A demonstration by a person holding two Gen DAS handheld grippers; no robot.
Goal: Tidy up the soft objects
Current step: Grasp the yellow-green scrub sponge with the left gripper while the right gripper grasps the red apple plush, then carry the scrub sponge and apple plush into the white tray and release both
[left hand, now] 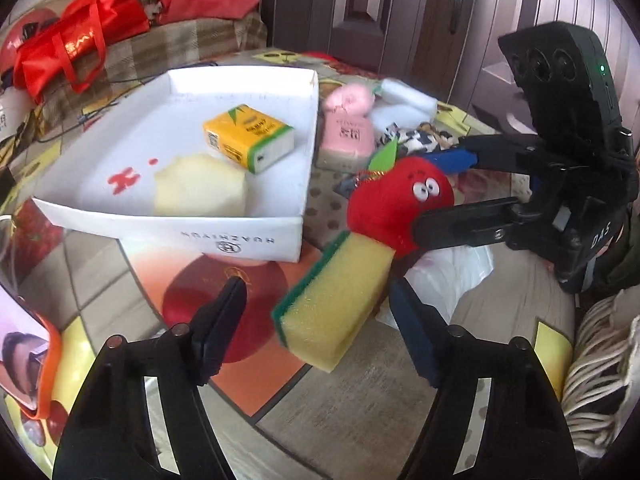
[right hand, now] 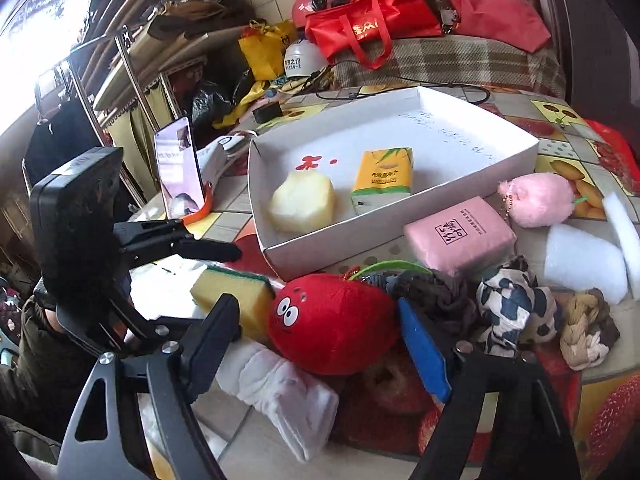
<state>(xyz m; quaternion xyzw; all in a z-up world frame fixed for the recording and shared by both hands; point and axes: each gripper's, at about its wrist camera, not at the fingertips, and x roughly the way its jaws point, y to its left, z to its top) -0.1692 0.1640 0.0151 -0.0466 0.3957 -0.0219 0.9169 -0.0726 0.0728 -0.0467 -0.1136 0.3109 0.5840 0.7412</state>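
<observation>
Both fingers open; white box (left hand: 240, 236) reads "HUAZHIYUN", tissue pack (right hand: 382, 178) perhaps "BAMBOO".

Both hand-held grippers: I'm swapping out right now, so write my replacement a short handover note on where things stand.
Left hand-held gripper: open, straddling the yellow sponge, pads not touching.
Right hand-held gripper: open around the red plush, no squeeze visible.
Done: tissue pack and pale foam lump lie in the white box.
Left: sponge, red plush, pink plush, pink pack, patterned cloths, white foam, white sock, all outside the box.
</observation>
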